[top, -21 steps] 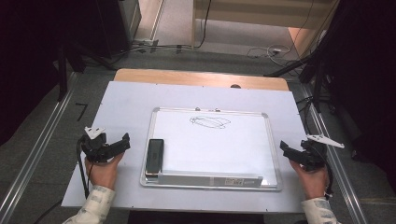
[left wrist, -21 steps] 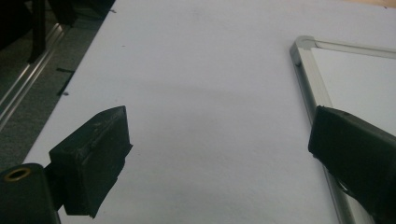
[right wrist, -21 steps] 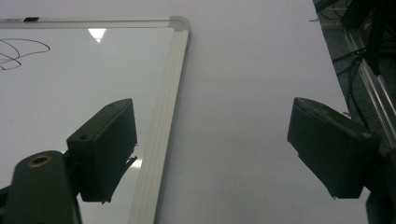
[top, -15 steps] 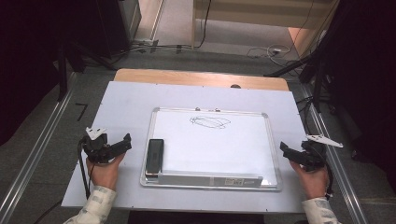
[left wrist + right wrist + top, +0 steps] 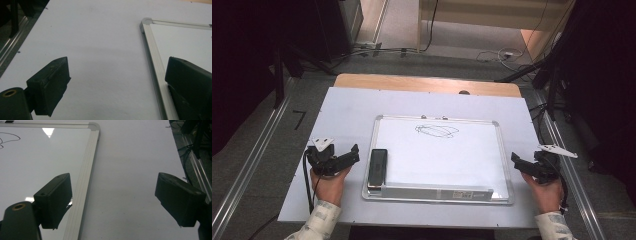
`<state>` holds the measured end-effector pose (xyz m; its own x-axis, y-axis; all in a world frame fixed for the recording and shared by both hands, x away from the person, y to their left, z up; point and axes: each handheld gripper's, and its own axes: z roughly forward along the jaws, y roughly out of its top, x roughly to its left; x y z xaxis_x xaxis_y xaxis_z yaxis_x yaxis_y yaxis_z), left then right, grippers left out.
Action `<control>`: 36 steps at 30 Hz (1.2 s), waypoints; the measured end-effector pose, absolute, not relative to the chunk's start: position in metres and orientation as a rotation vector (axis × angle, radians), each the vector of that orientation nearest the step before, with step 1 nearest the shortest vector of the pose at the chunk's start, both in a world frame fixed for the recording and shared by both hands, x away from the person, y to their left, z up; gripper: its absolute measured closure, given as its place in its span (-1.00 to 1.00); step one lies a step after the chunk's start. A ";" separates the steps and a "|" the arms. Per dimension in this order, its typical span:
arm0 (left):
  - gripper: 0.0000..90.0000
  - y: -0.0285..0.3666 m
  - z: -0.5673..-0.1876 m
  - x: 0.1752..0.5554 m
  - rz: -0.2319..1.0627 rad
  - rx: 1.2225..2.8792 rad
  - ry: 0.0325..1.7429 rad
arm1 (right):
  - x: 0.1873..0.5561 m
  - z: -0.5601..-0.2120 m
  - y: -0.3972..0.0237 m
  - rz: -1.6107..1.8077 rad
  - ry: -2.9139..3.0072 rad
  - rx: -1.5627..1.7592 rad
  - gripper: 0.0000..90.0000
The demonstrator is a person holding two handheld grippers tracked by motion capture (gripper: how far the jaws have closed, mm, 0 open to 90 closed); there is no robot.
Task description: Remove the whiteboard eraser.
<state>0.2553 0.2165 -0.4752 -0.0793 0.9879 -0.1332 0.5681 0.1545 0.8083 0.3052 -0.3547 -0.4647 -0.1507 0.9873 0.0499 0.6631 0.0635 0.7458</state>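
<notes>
A white-topped table point(image 5: 347, 107) is seen over grey floor. A whiteboard point(image 5: 472, 155) with a scribble point(image 5: 437, 131) lies centred; a black eraser point(image 5: 377, 167) rests on its left edge. The left gripper point(image 5: 353, 153) waits just beside the eraser, the right gripper point(image 5: 515, 159) just off the right frame, both jaws spread, nothing held. The eraser is best approached by its long sides (squarely, low).

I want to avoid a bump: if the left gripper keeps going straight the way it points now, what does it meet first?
Probably the whiteboard. The left gripper points toward its left edge, jaws open and empty, so the frame would likely come first, with the black eraser just inside. Height above the table is hard to judge.
</notes>
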 end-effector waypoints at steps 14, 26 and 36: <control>-0.85 0.205 -0.477 0.257 0.745 1.530 1.716 | 0.305 -0.465 -0.354 0.876 1.872 1.637 -0.71; -0.85 0.195 -0.479 0.259 0.734 1.556 1.702 | 0.306 -0.466 -0.353 0.866 1.880 1.637 -0.71; -0.85 0.190 -0.480 0.260 0.733 1.570 1.698 | 0.306 -0.466 -0.352 0.861 1.882 1.637 -0.71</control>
<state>0.2596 0.1901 -0.4799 -0.0193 0.9931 -0.1160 0.5966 0.1046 0.7957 0.3056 -0.3520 -0.4662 -0.1542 0.9874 0.0356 0.6728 0.0786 0.7356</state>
